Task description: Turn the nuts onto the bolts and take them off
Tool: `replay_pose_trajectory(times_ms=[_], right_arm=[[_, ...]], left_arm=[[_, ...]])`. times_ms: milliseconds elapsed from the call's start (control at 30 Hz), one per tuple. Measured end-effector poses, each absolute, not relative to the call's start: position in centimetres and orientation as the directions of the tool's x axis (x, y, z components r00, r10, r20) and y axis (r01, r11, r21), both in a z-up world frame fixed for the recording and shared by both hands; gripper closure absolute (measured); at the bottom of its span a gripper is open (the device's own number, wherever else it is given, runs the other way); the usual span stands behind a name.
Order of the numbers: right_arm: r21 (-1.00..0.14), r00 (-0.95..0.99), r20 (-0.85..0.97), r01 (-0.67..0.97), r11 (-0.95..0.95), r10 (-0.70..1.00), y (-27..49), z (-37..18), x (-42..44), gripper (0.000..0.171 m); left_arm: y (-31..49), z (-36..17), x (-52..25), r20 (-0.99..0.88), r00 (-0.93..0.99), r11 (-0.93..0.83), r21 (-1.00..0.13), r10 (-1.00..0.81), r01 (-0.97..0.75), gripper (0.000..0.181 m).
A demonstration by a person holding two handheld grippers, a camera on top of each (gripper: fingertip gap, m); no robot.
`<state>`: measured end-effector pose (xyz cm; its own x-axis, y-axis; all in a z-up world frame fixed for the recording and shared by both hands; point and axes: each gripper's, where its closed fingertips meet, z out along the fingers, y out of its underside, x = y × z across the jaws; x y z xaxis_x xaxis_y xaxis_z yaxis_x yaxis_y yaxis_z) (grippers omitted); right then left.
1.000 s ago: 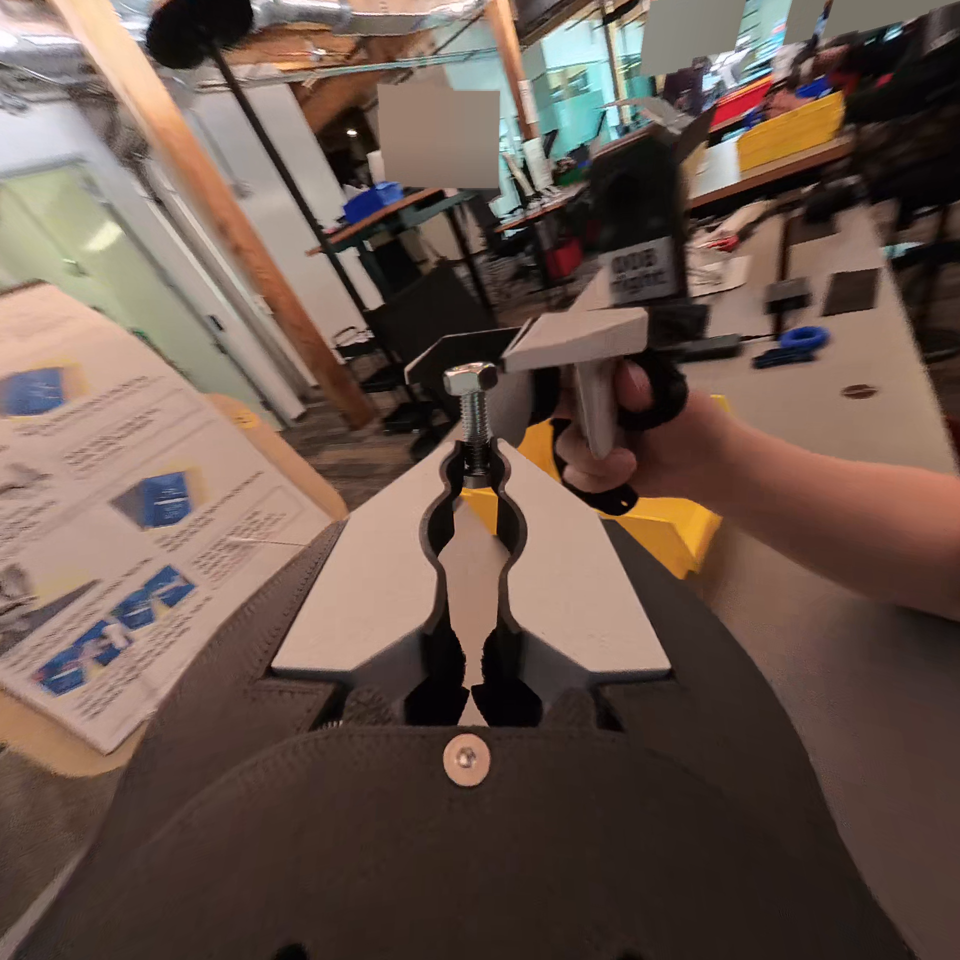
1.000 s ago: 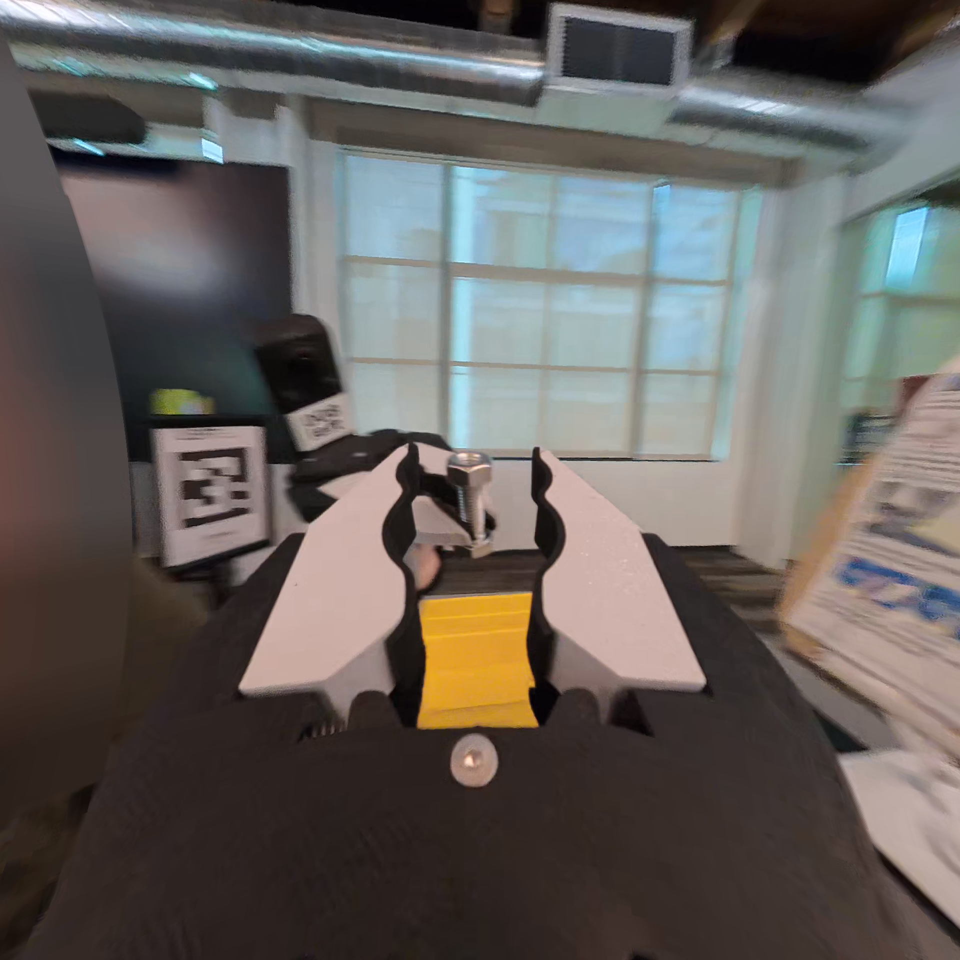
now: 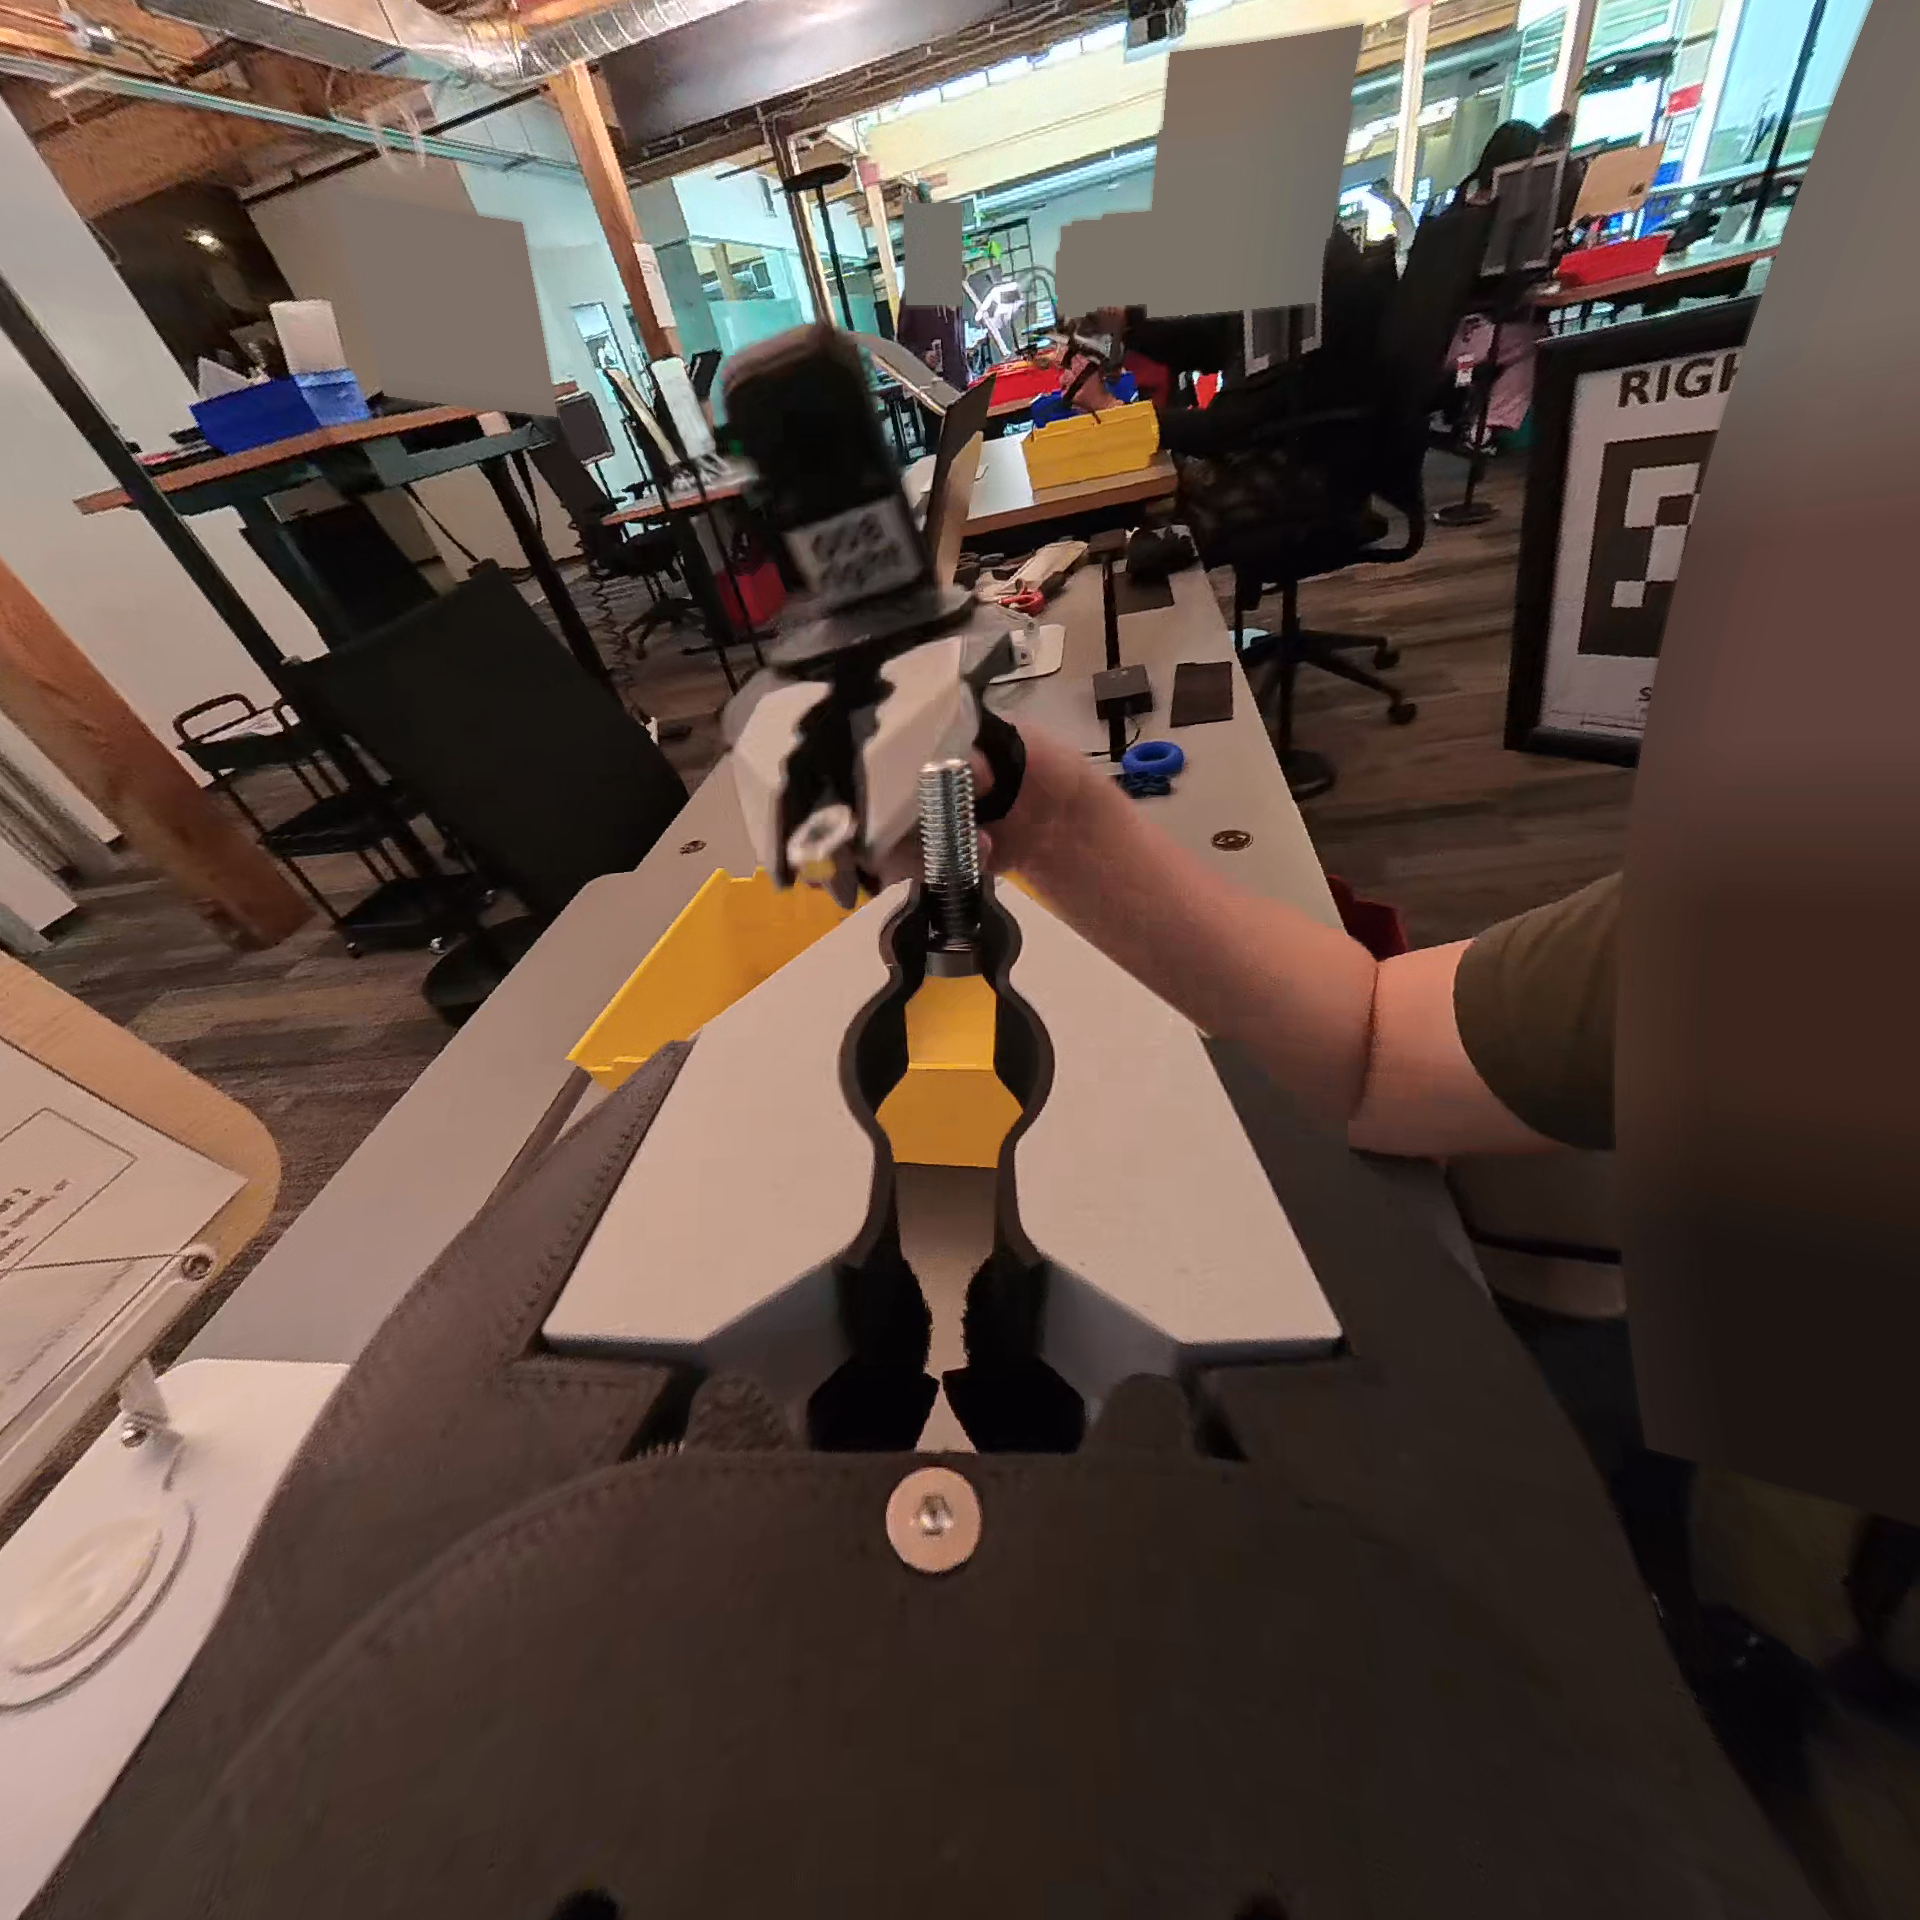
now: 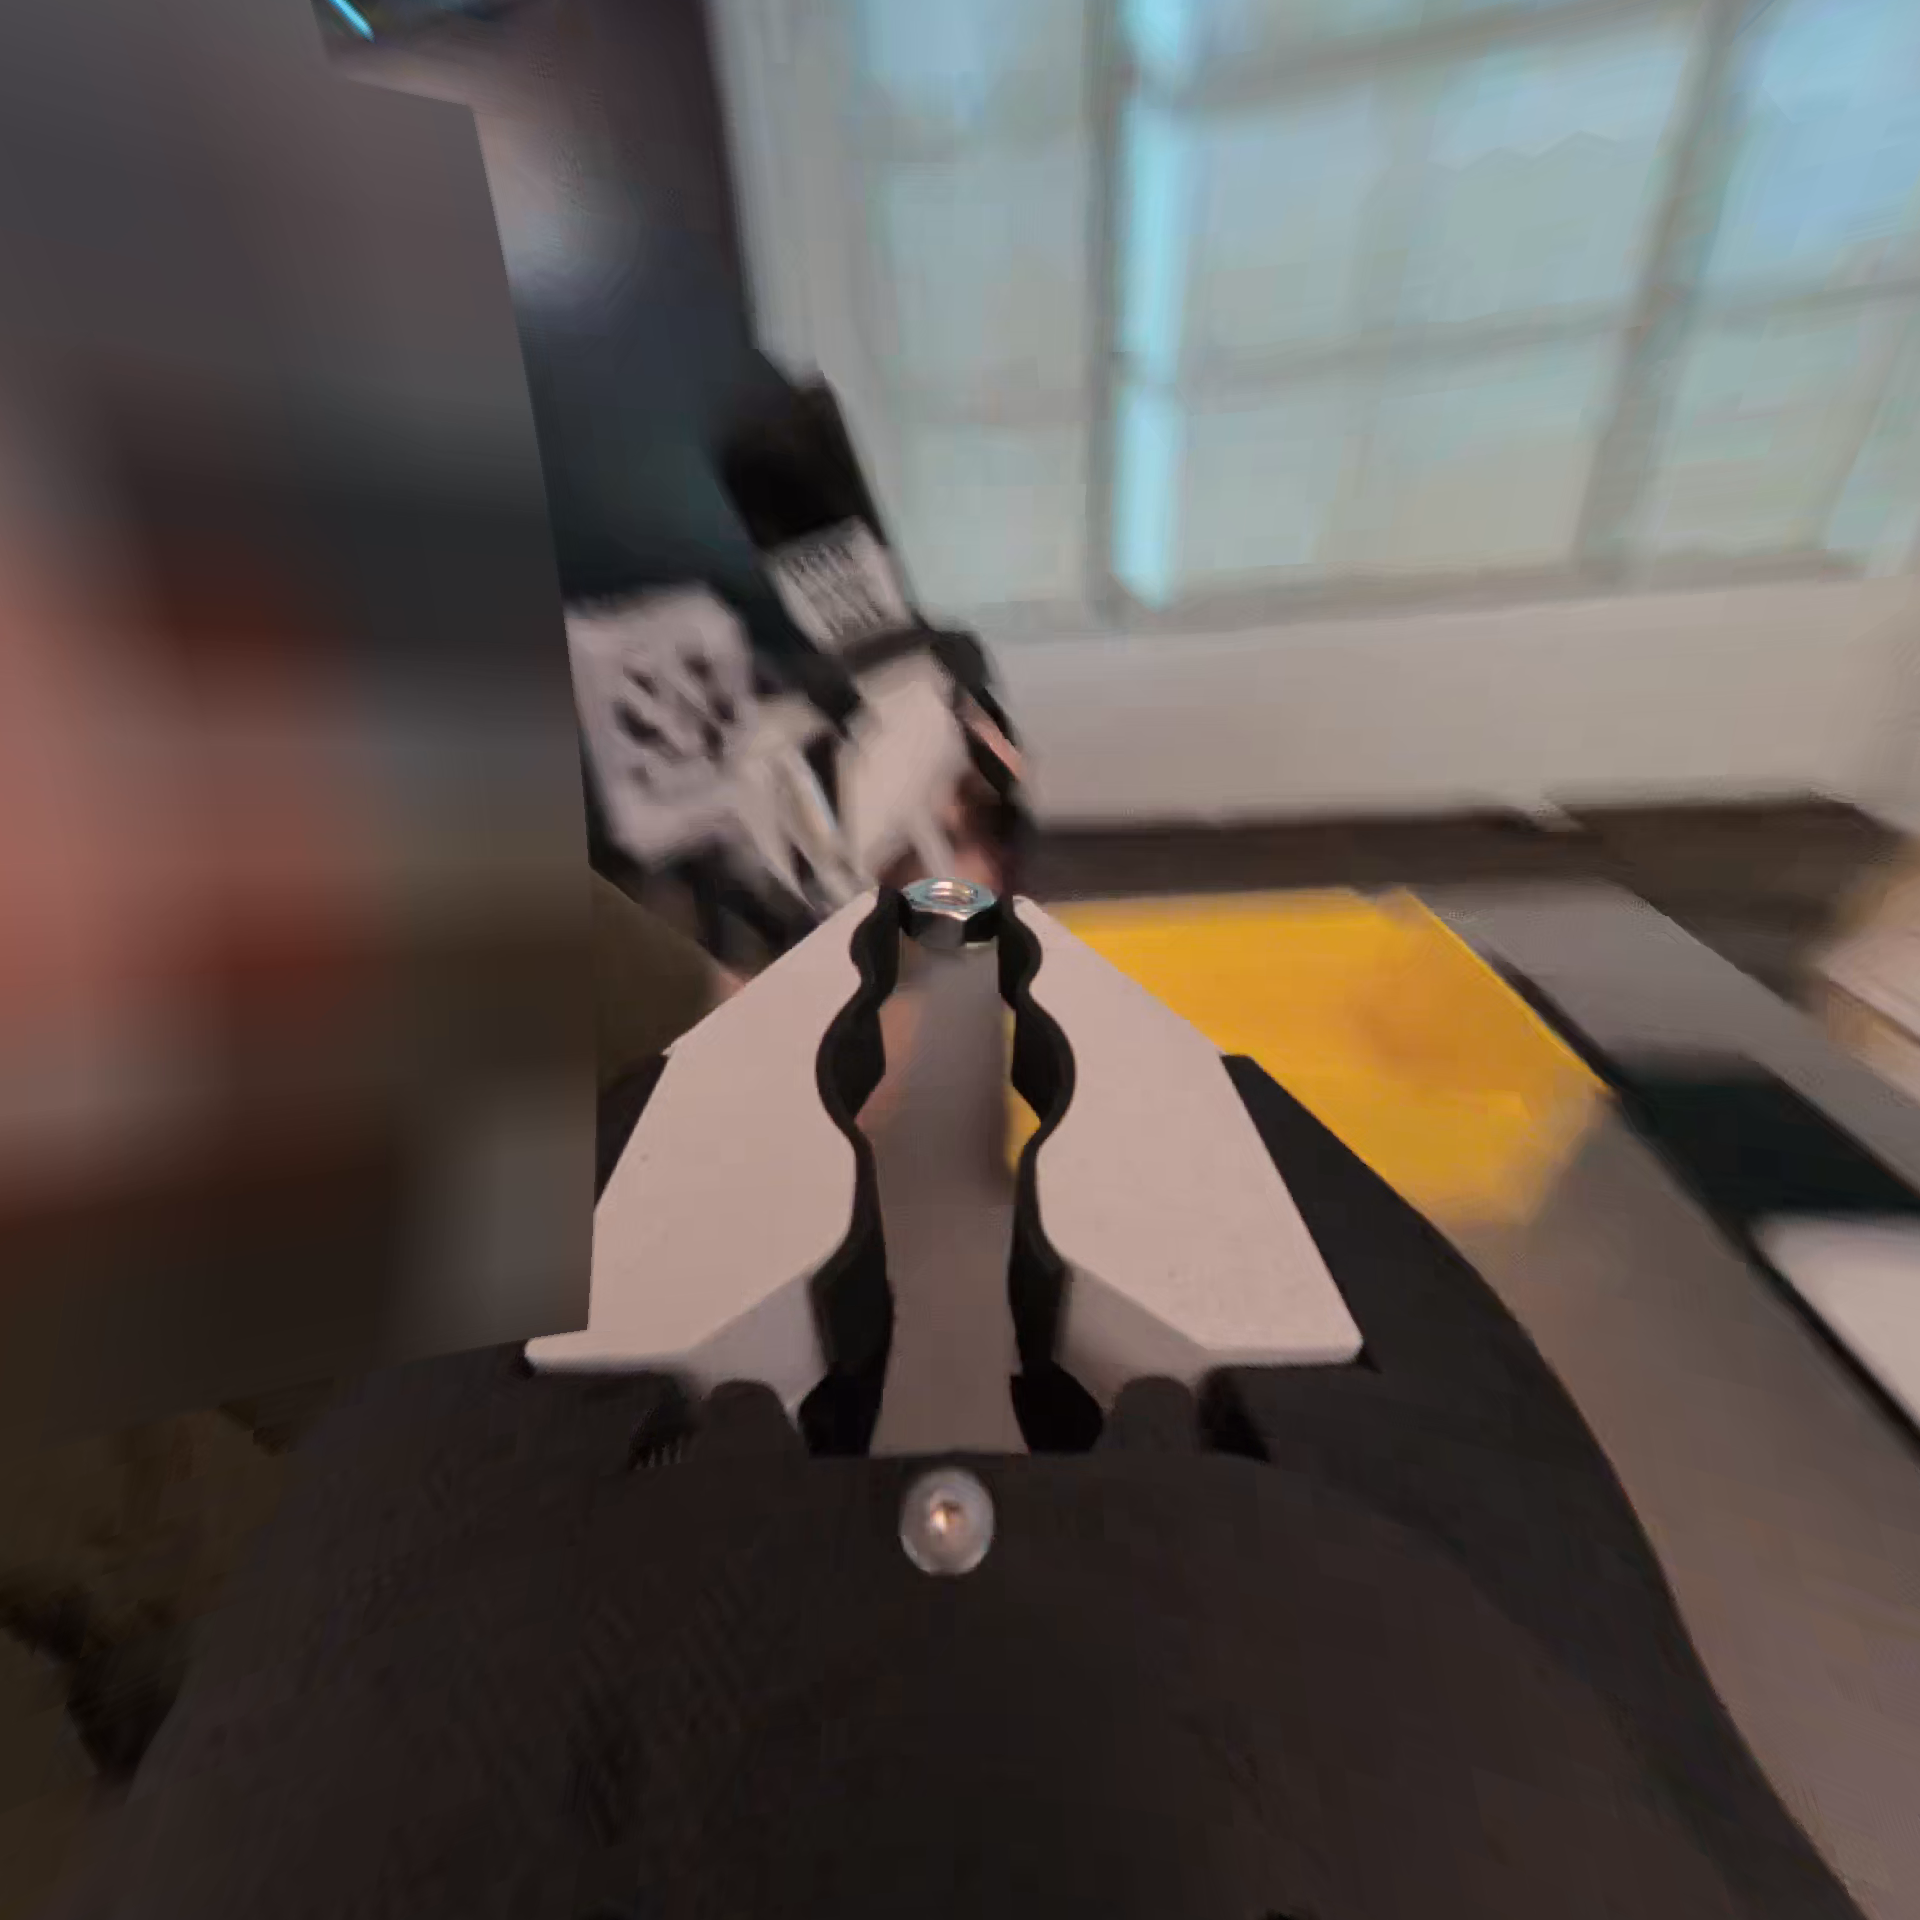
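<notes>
The left gripper [image 3: 951, 925] squeezes a silver bolt [image 3: 948, 821] between its two tips. The bolt stands up straight, with its screw end on top and its lower end hidden between the black pads. No nut sits on the part of the bolt that shows.

The right gripper [image 4: 948, 925] pinches a small silver nut [image 4: 948, 912] at its very tips. The nut's hole faces up toward the camera. In the left wrist view, the right gripper [image 3: 821, 847] hangs just to the left of the bolt and points down, with the nut [image 3: 821, 833] as a pale blur at its tips. The nut and the bolt are near each other but apart. A hand [image 3: 1023, 805] holds the right gripper from behind, and a bare arm reaches in from the right.

Below both grippers sits a yellow bin [image 3: 717, 966] on a long grey table [image 3: 416, 1174]. The right wrist view is blurry, but the yellow bin [image 4: 1330, 1049] shows there too, to the right of the tips. Farther down the table lies a blue ring [image 3: 1153, 758] beside some flat black things.
</notes>
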<state>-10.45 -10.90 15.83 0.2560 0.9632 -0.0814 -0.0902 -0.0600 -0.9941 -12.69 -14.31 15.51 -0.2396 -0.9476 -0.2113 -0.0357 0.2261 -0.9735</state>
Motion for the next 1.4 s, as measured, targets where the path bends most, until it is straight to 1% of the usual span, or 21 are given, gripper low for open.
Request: replay_pose_trajectory(times_ms=[33, 100, 133, 167, 267, 367, 467, 600, 667, 733, 833, 900, 967, 1000, 1033, 1067, 1100, 1200, 1267, 1367, 1400], right_arm=[[-0.994, 0.406, -0.028, 0.081, -0.067, 0.914, -10.2, 13.7, -8.4, 0.154], [-0.912, 0.666, 0.129, 0.371, -0.176, 0.735, -9.1, 9.1, -2.2, 0.154], [-0.832, 0.751, 0.2, 0.469, -0.295, 0.629, -9.1, 6.6, 1.7, 0.154], [-0.749, 0.812, 0.22, 0.496, -0.44, 0.541, -9.6, 4.2, 5.1, 0.154], [-0.476, 0.924, 0.063, 0.359, -0.803, 0.376, -12.9, -3.0, 10.8, 0.154], [-0.27, 0.962, -0.038, 0.251, -0.93, 0.27, -13.8, -7.7, 13.4, 0.153], [-0.202, 0.962, -0.129, 0.21, -0.956, 0.239, -13.2, -10.1, 13.8, 0.153], [-0.099, 0.979, -0.144, 0.128, -0.987, 0.142, -13.7, -11.9, 14.9, 0.143], [-0.127, 0.983, -0.143, 0.101, -0.987, 0.119, -13.3, -11.2, 14.8, 0.139], [-0.215, 0.983, -0.122, 0.108, -0.971, 0.136, -12.3, -9.5, 14.4, 0.14], [-0.456, 0.976, -0.008, 0.191, -0.869, 0.219, -9.4, -4.4, 13.0, 0.14], [-0.685, 0.941, 0.08, 0.29, -0.669, 0.328, -6.8, 1.2, 9.7, 0.139], [-0.884, 0.856, 0.177, 0.355, -0.304, 0.487, -5.6, 8.3, 3.7, 0.131], [-0.94, 0.791, 0.224, 0.33, -0.087, 0.569, -6.3, 11.8, 0.0, 0.131], [-0.961, 0.715, 0.26, 0.256, 0.103, 0.649, -7.7, 14.9, -3.5, 0.131], [-0.962, 0.642, 0.27, 0.157, 0.222, 0.718, -9.4, 17.0, -6.3, 0.132], [-0.964, 0.581, 0.244, 0.055, 0.261, 0.776, -10.7, 18.4, -8.3, 0.133], [-0.975, 0.458, 0.104, -0.13, 0.182, 0.883, -11.7, 19.5, -11.8, 0.138], [-0.983, 0.454, 0.019, -0.154, 0.1, 0.891, -10.5, 18.7, -12.7, 0.143], [-0.99, 0.412, -0.029, -0.136, 0.03, 0.911, -9.6, 17.2, -14.0, 0.148], [-0.99, 0.386, -0.039, -0.14, 0.017, 0.922, -9.6, 17.0, -14.3, 0.156]], left_arm=[[-14.4, 15.6, -12.9, -0.213, -0.239, 0.228, -0.973, -0.947, -0.035, 0.174], [-14.3, 15.9, -13.3, -0.221, -0.23, 0.235, -0.972, -0.948, -0.033, 0.174], [-14.2, 16.0, -13.5, -0.224, -0.226, 0.237, -0.971, -0.948, -0.033, 0.174], [-14.2, 16.0, -13.6, -0.225, -0.225, 0.238, -0.971, -0.948, -0.033, 0.174], [-13.9, 15.9, -13.7, -0.209, -0.226, 0.225, -0.973, -0.951, -0.045, 0.174], [-13.7, 15.7, -13.6, -0.2, -0.223, 0.218, -0.974, -0.954, -0.057, 0.174], [-13.8, 15.5, -13.5, -0.2, -0.222, 0.221, -0.973, -0.954, -0.071, 0.174], [-13.5, 15.2, -13.4, -0.209, -0.208, 0.231, -0.969, -0.956, -0.086, 0.174], [-13.2, 15.1, -13.3, -0.201, -0.204, 0.223, -0.97, -0.958, -0.094, 0.174], [-12.9, 14.9, -13.1, -0.191, -0.196, 0.214, -0.971, -0.962, -0.105, 0.174], [-12.3, 14.4, -12.8, -0.183, -0.175, 0.206, -0.97, -0.968, -0.126, 0.174], [-11.8, 14.2, -12.5, -0.18, -0.155, 0.202, -0.97, -0.971, -0.138, 0.174], [-11.3, 14.0, -12.2, -0.17, -0.139, 0.19, -0.972, -0.976, -0.142, 0.174], [-11.2, 14.0, -12.2, -0.158, -0.137, 0.177, -0.974, -0.978, -0.141, 0.174], [-11.0, 14.0, -12.1, -0.143, -0.137, 0.161, -0.977, -0.98, -0.137, 0.174], [-10.9, 14.1, -12.1, -0.129, -0.138, 0.147, -0.98, -0.982, -0.13, 0.174], [-10.8, 14.2, -12.1, -0.118, -0.138, 0.135, -0.983, -0.983, -0.122, 0.174], [-10.5, 14.6, -12.3, -0.102, -0.134, 0.116, -0.988, -0.986, -0.101, 0.174], [-10.7, 14.9, -12.5, -0.097, -0.144, 0.111, -0.99, -0.985, -0.087, 0.174], [-11.1, 15.3, -12.6, -0.098, -0.157, 0.11, -0.992, -0.983, -0.067, 0.174], [-11.0, 15.4, -12.7, -0.104, -0.151, 0.114, -0.992, -0.983, -0.061, 0.169]])
